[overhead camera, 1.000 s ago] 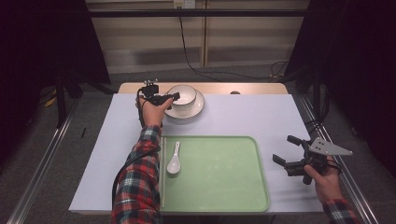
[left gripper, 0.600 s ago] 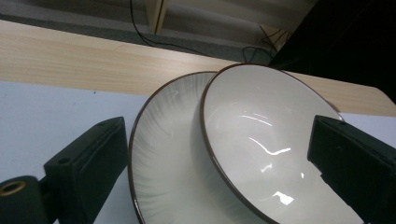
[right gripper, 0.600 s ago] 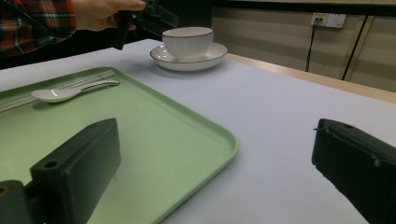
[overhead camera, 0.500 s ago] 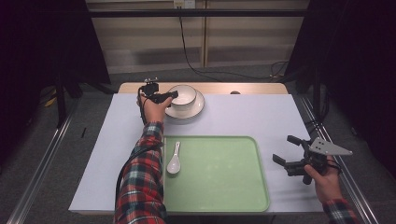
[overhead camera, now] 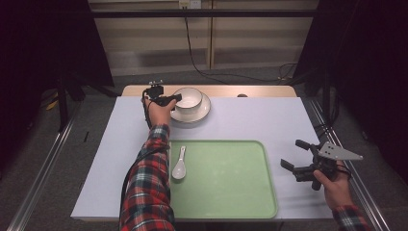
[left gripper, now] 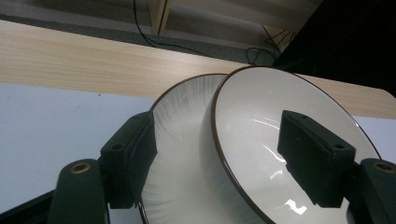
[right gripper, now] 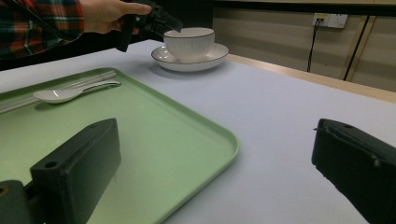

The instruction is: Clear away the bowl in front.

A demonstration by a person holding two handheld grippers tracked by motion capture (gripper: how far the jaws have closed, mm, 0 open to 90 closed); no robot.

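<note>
So the left gripper (overhead camera: 174,98) is up at the far end of the table, straddling the wall of the white bowl (overhead camera: 188,98). In the left gripper view one jaw sits inside the bowl (left gripper: 285,154) and the other outside its wall, over the plate (left gripper: 175,154) underneath. The jaws have just been closing with the rim between them, but I can still see a gap on both sides, so I'd say they aren't pinching it yet. The bowl sits on that plate (overhead camera: 204,111), near the far edge of the table (overhead camera: 269,118).

The right gripper (overhead camera: 294,155) hangs off to the near right, just beside the green tray (overhead camera: 226,197), jaws wide apart with nothing in them.

Progress-wise: a white spoon (overhead camera: 179,163) already lies in the tray at its left side, with what looks like a pair of chopsticks (right gripper: 56,89) next to it in the right gripper view. My guess is the bowl is next to go onto the tray. Grabbing it isn't finished, and the lift and carry are all still to do. The plate is probably left too.
</note>
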